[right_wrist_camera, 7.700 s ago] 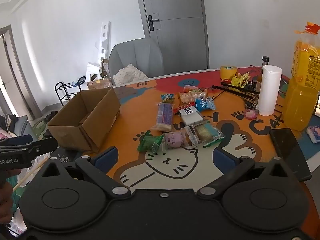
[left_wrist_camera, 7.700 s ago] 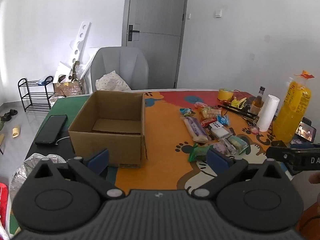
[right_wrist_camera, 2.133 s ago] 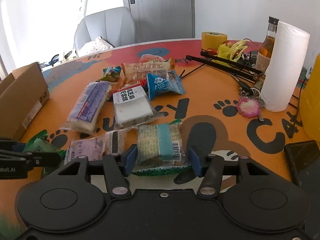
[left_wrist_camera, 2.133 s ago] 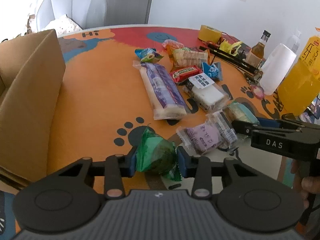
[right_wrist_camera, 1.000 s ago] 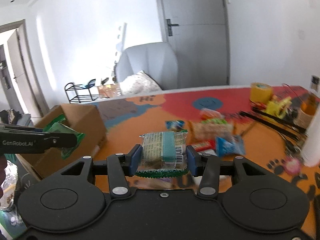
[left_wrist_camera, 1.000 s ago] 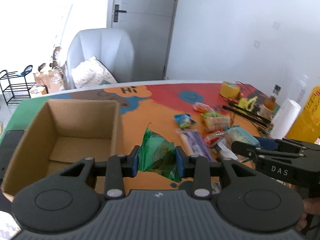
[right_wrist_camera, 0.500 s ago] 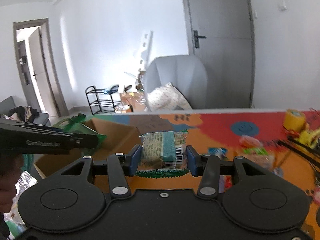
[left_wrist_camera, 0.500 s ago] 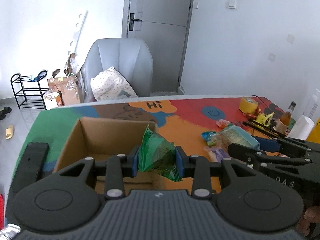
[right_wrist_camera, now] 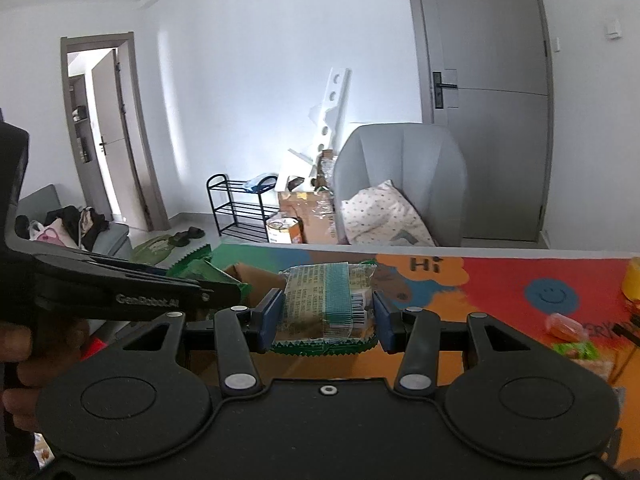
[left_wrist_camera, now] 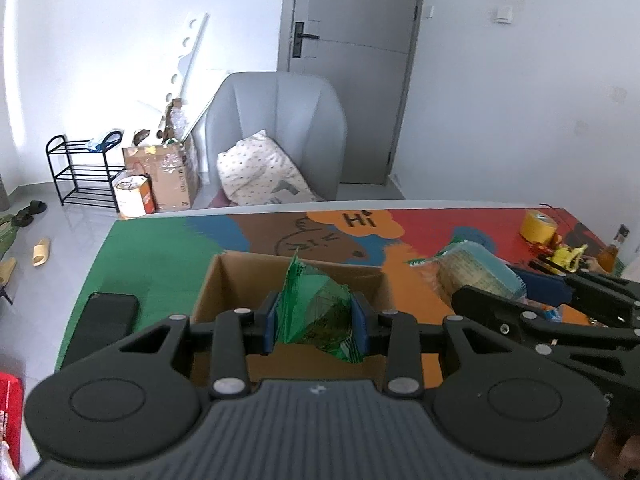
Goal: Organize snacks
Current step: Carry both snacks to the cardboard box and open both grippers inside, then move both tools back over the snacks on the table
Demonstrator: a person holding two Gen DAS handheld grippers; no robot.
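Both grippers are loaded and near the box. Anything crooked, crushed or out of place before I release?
Nothing stands out. The left gripper is shut on the green snack packet over the open cardboard box; its wrapper is crinkled, not visibly torn. The right gripper holds the teal-striped snack pack level. The box sits upright.

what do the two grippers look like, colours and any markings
Both are matte black plastic with round discs, silver rivets on the linkage bars and blue finger pads. The left gripper carries white "GenRobot.AI" lettering on its side. No cables show. The right gripper is the same build.
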